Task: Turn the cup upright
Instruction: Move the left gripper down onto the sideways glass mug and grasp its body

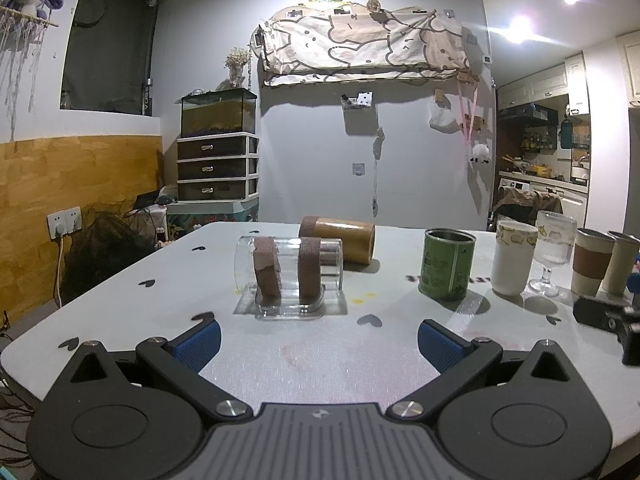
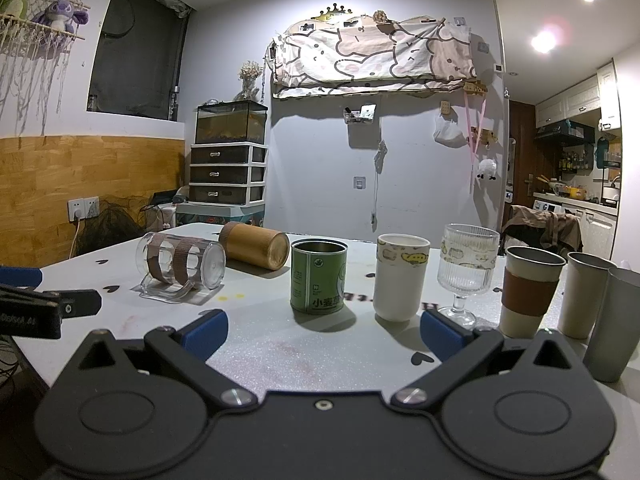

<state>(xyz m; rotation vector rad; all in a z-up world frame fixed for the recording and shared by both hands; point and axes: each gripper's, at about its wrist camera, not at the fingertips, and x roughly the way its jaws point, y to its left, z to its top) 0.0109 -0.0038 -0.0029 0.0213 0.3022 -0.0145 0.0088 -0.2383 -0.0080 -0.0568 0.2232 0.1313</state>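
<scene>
Behind glass cup [image 1: 289, 276], bamboo cup [image 1: 340, 243] partly hidden.

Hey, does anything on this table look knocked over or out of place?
Yes. Two lie on their sides: the clear glass mug with brown bands, handle against the table, and the bamboo-coloured cup behind it. The green tin and the other cups stand upright.

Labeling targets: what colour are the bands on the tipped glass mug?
Brown, two bands around the clear glass mug; clearest in the left wrist view.
</scene>
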